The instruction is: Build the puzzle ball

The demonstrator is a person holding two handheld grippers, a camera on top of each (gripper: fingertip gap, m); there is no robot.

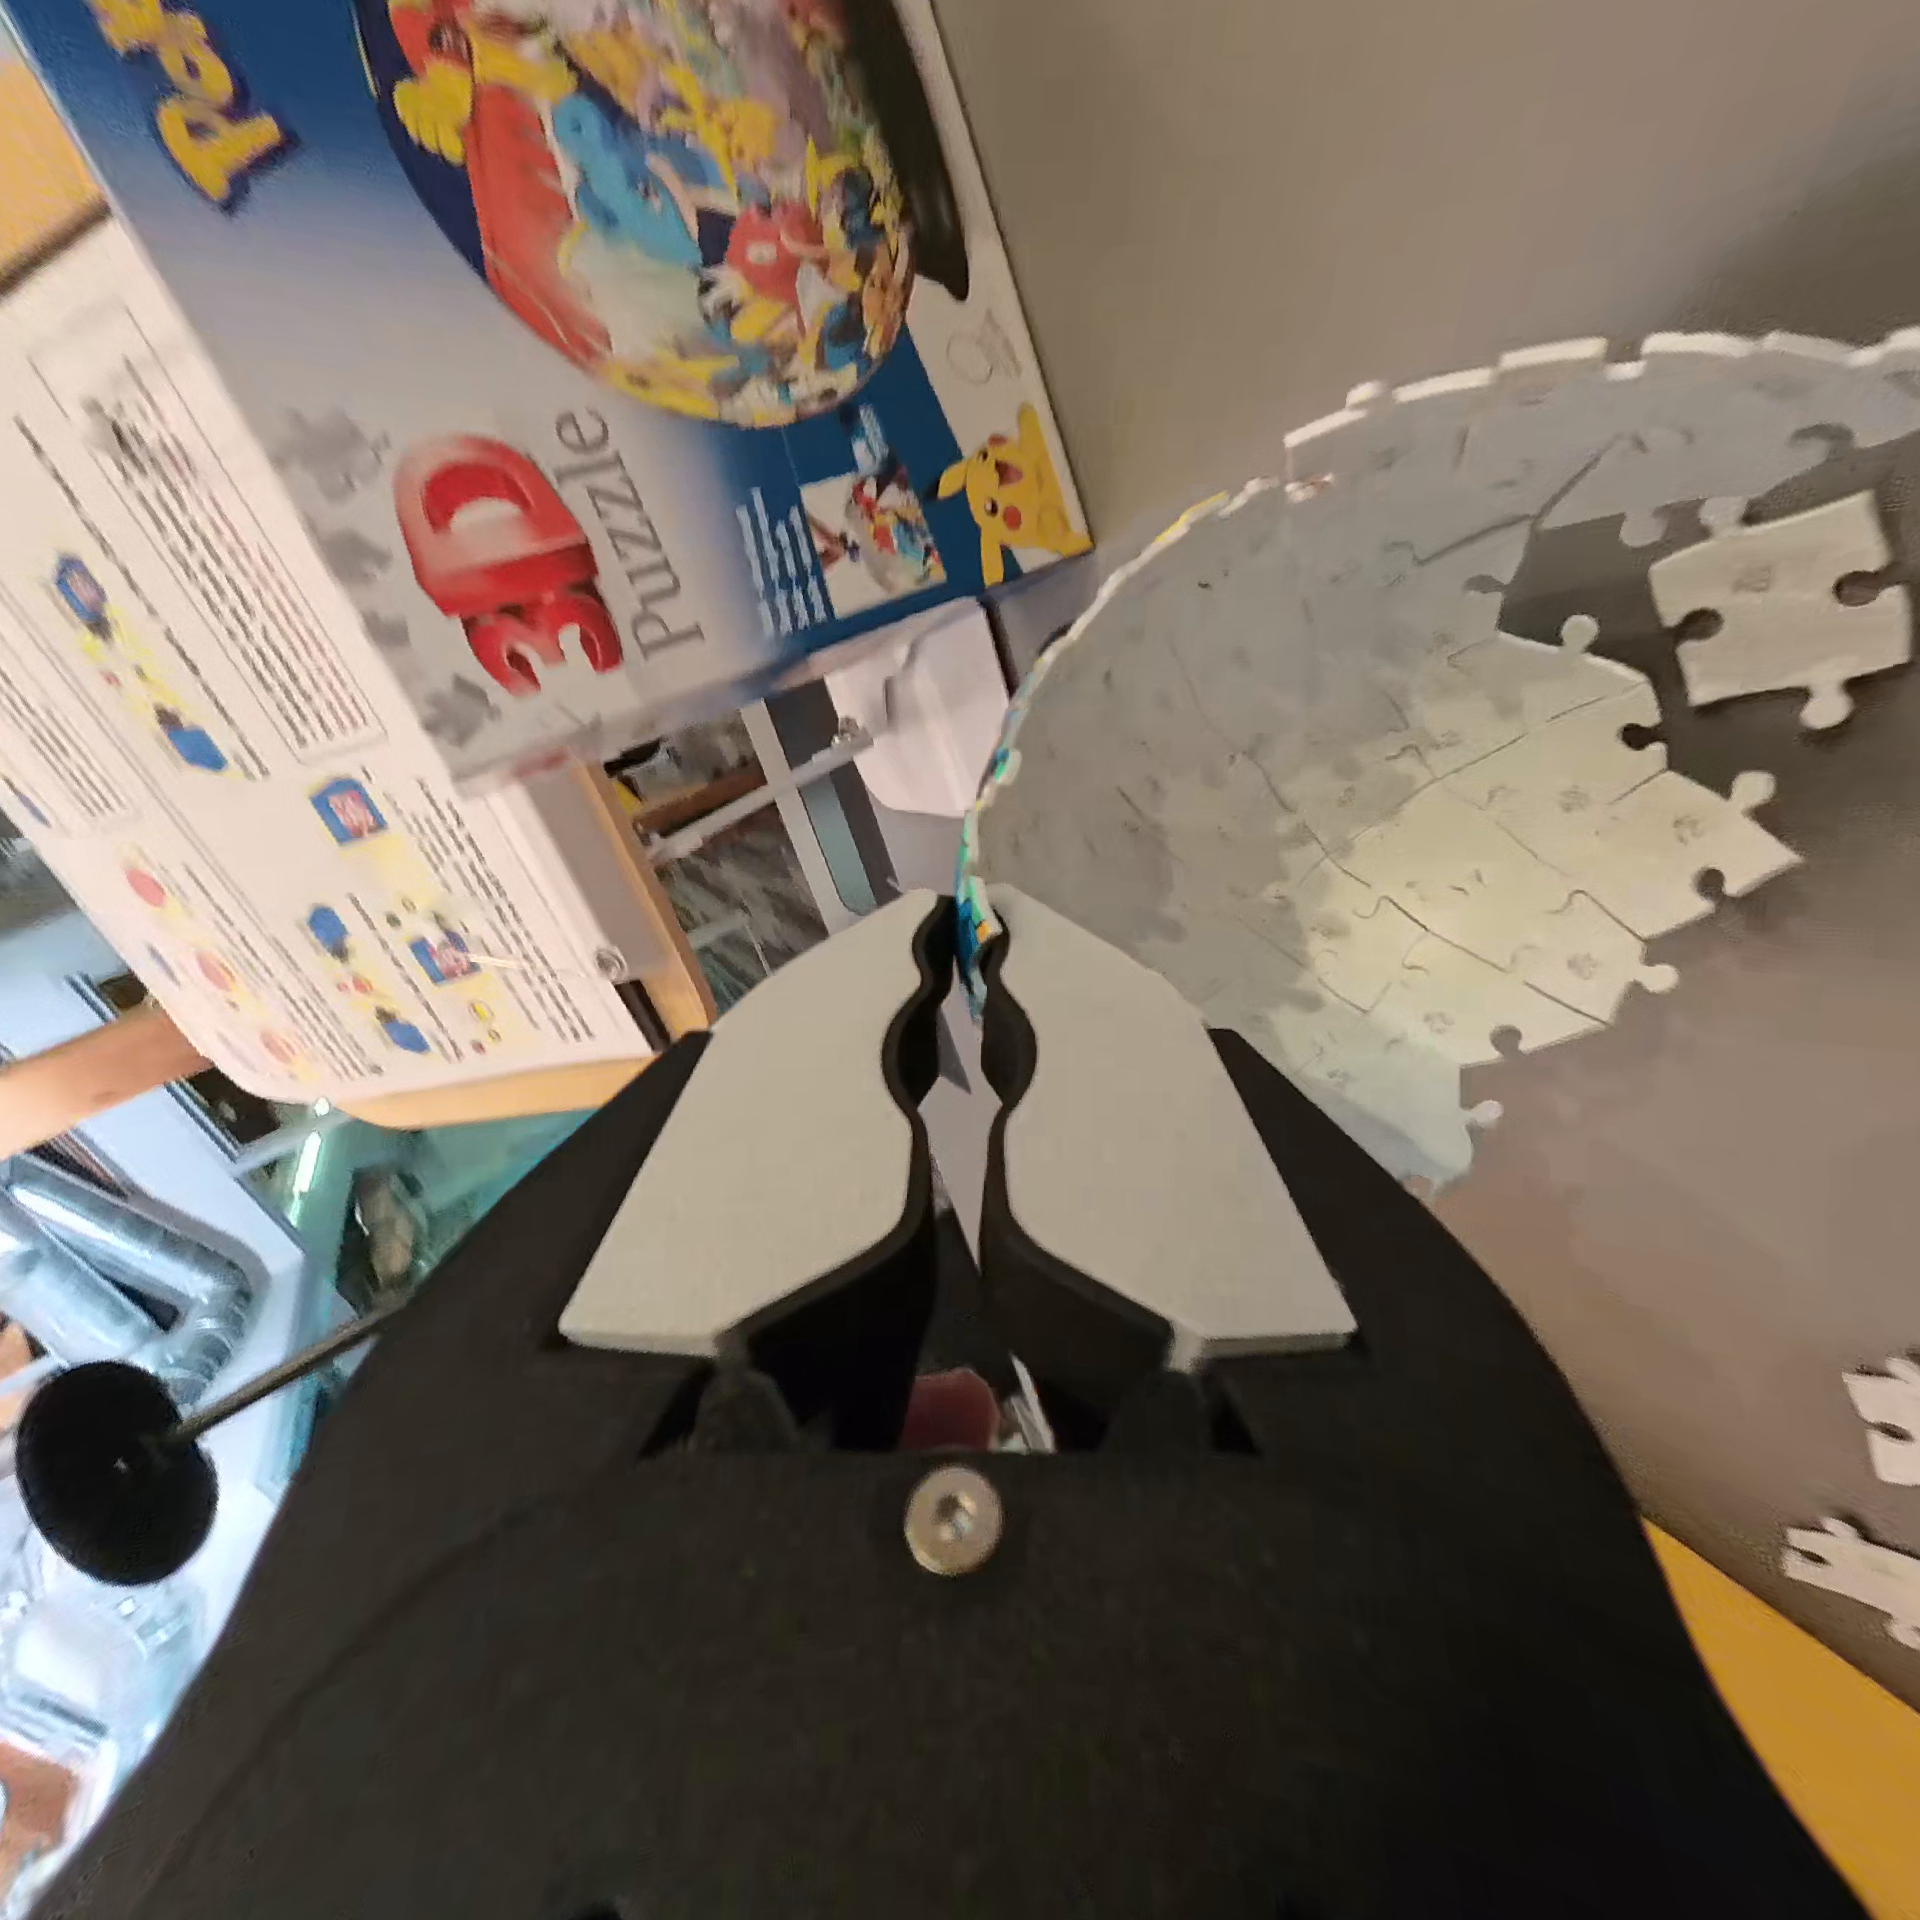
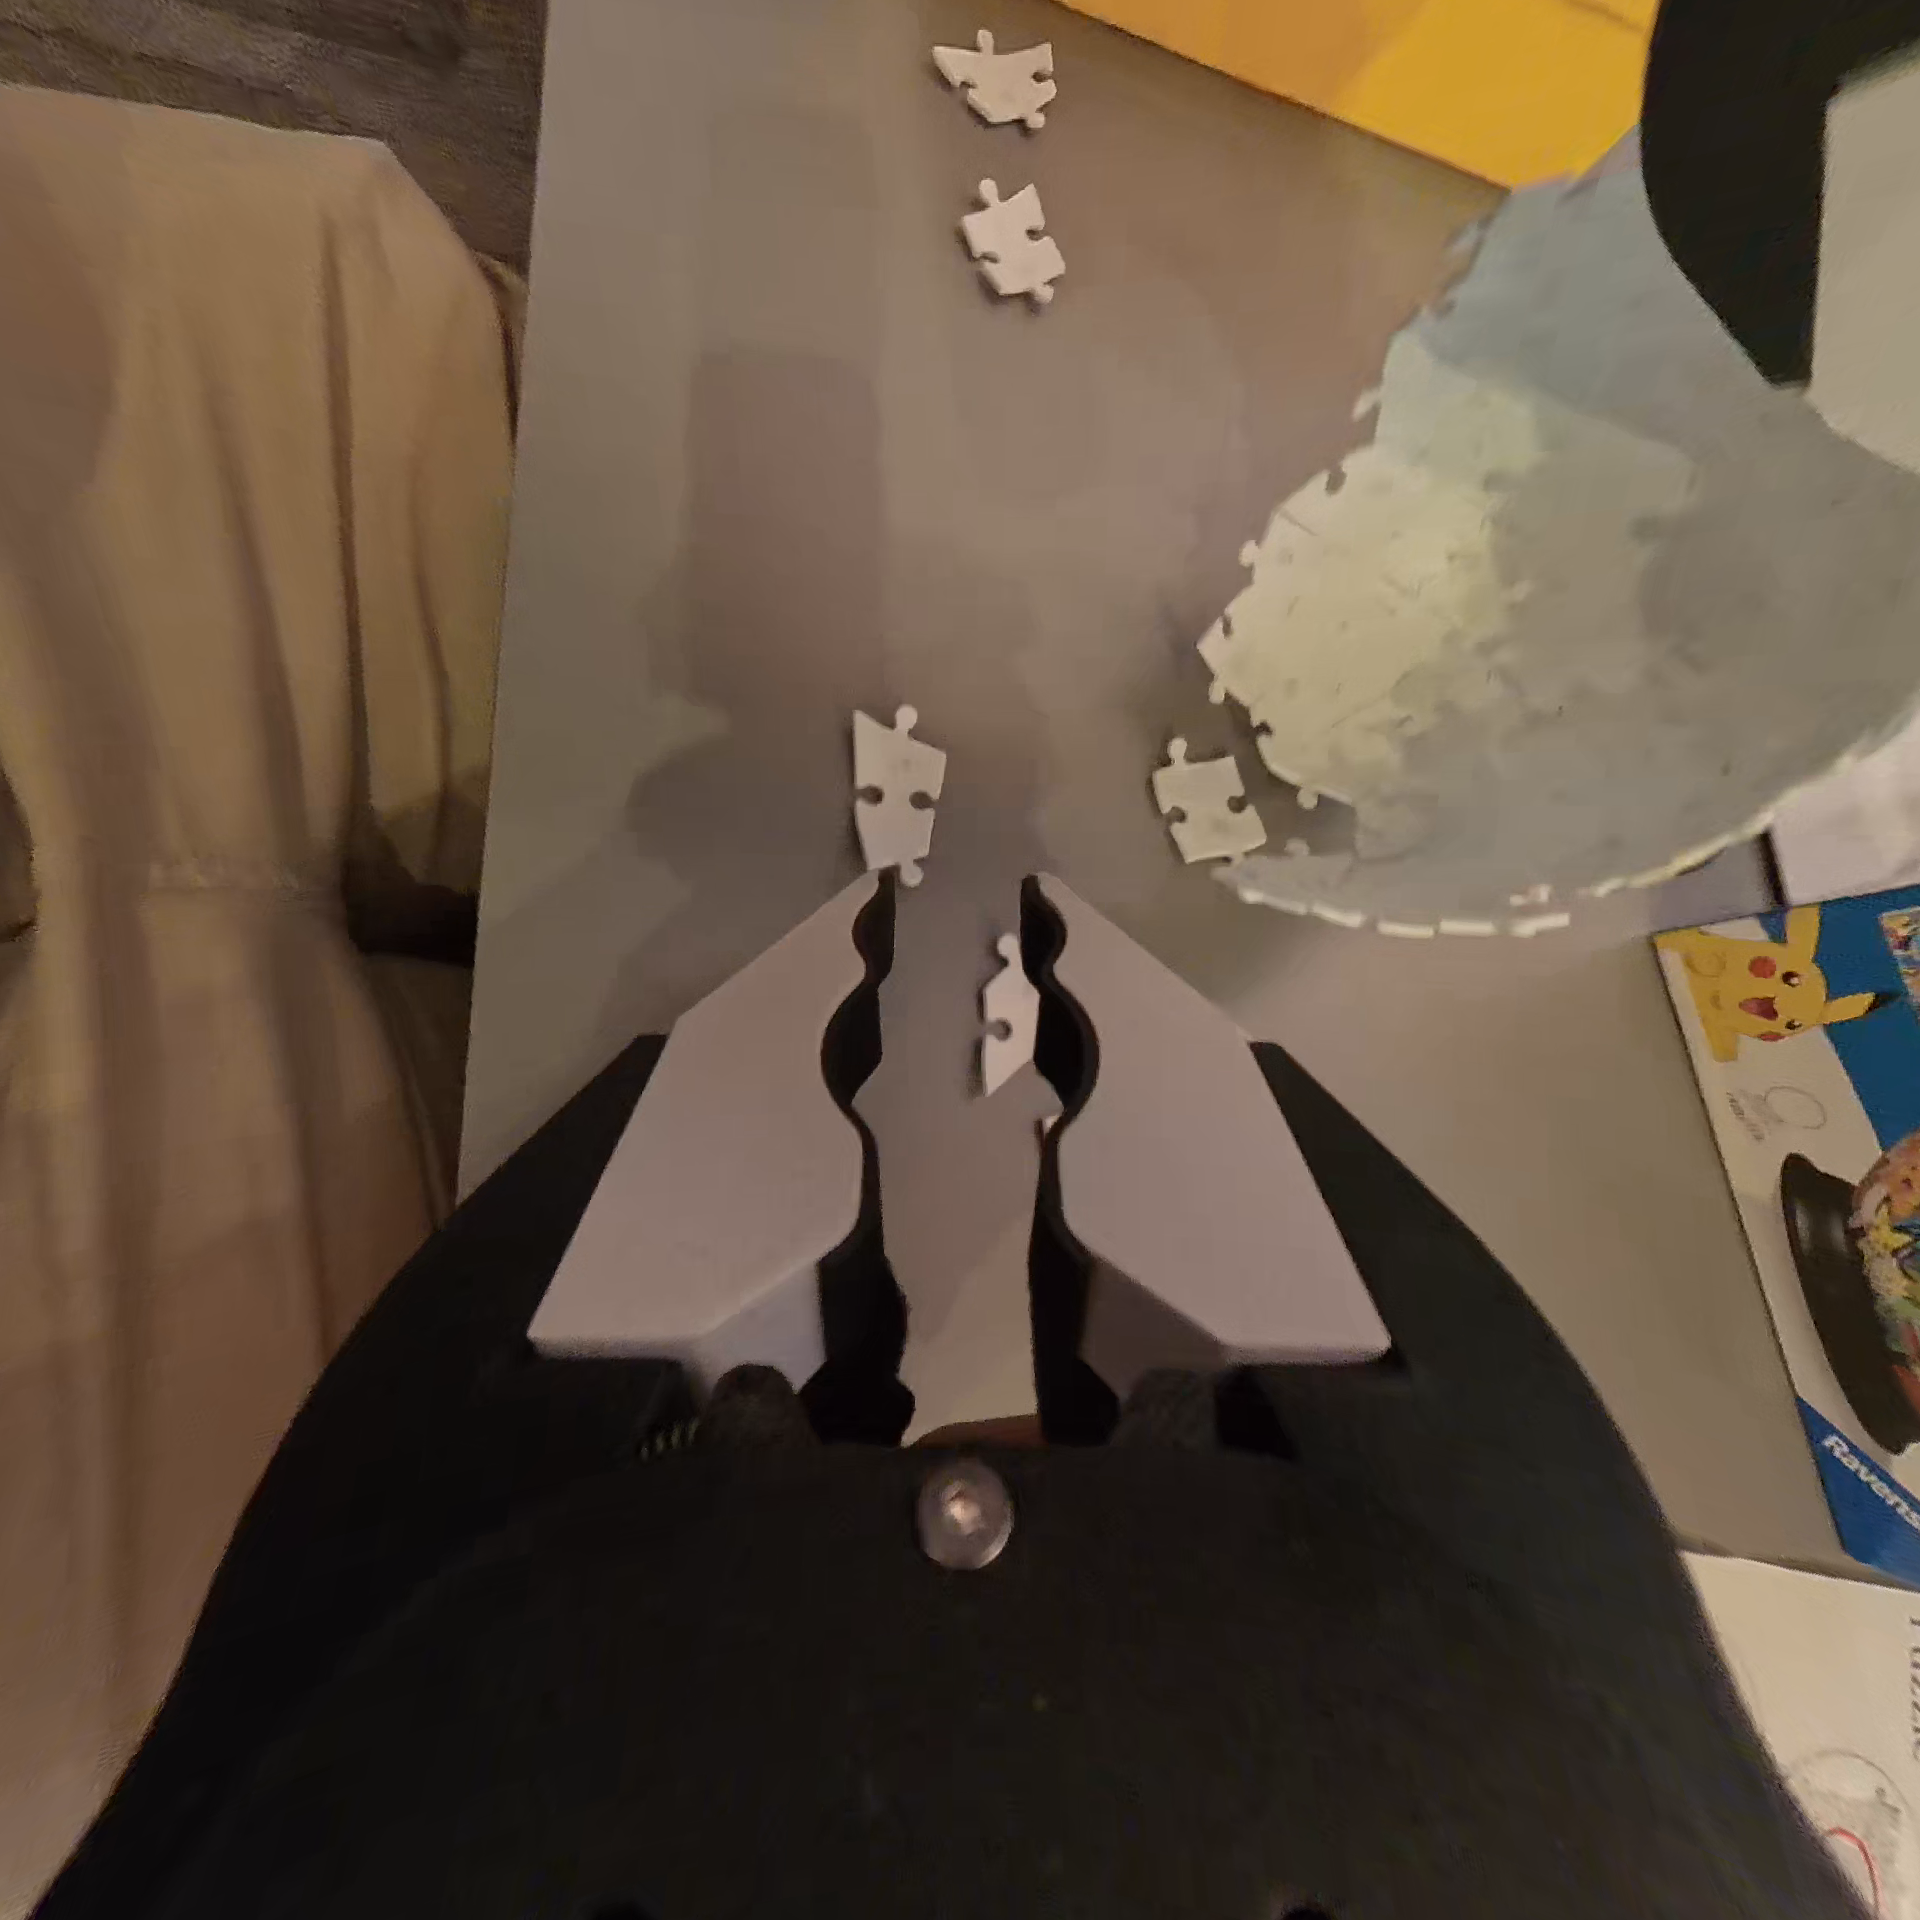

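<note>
My left gripper [image 1: 971,935] is shut on the rim of the partly built puzzle ball [image 1: 1351,831], a curved shell with its pale inside facing me, held above the grey table [image 1: 1455,208]. The shell also shows at the right of the right wrist view [image 2: 1475,644]. One loose piece [image 1: 1787,603] lies under the shell's gap; it also shows in the right wrist view [image 2: 1205,805]. My right gripper [image 2: 956,888] is open over the table. A loose piece [image 2: 899,790] lies just beyond its left fingertip. Another piece [image 2: 1006,1018] lies by its right finger.
The puzzle box [image 1: 644,343] and an instruction sheet [image 1: 208,727] lie beyond the left gripper; the box also shows at the right [image 2: 1808,1143]. More loose pieces lie farther off [image 2: 1013,249] [image 2: 997,78]. A beige cloth [image 2: 229,727] hangs beside the table's left edge. The grippers' ends are close to 20 cm from one another. Between my right fingertips and the loose piece [image 2: 899,790] there is roughly 5 cm.
</note>
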